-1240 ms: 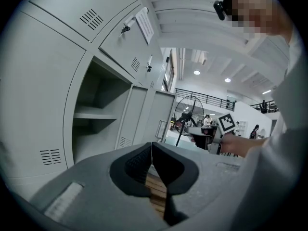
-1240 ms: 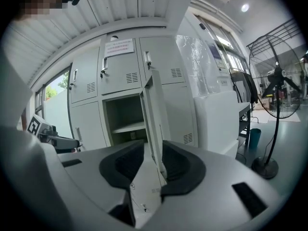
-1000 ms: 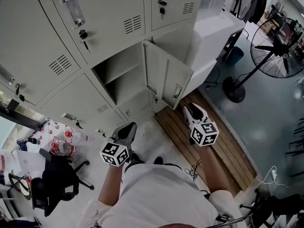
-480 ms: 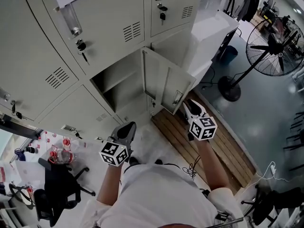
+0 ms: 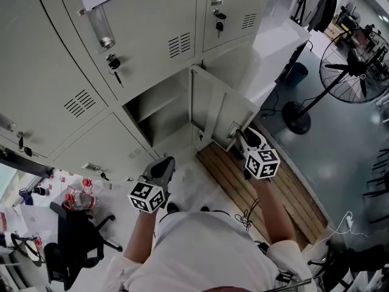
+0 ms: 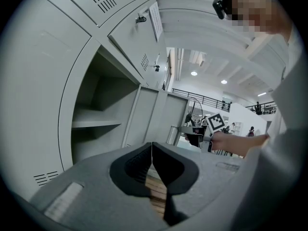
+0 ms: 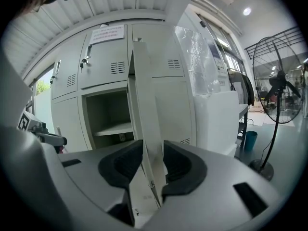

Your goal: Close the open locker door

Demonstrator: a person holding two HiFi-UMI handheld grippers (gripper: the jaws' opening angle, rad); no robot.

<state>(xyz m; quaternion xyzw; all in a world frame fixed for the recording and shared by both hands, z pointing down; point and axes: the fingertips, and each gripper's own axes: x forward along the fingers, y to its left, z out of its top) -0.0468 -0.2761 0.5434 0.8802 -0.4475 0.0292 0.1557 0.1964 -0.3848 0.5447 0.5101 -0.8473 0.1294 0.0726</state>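
1. Right gripper view: the open locker door (image 7: 146,114) stands swung out from its compartment (image 5: 159,111), its free edge between the right hand-held gripper's (image 5: 244,137) jaws.
2. Those jaws have just been opening; the pads seem not to press it.
3. Left hand-held gripper (image 6: 152,150), jaws together and empty, hangs apart from the door.

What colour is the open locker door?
The locker door is pale grey, clearest in the right gripper view.

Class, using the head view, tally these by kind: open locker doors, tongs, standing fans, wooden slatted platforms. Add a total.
Open locker doors: 1
Tongs: 2 (left tongs; right tongs, jaws have just been opening, the door's edge between them)
Standing fans: 1
Wooden slatted platforms: 1
Total: 5
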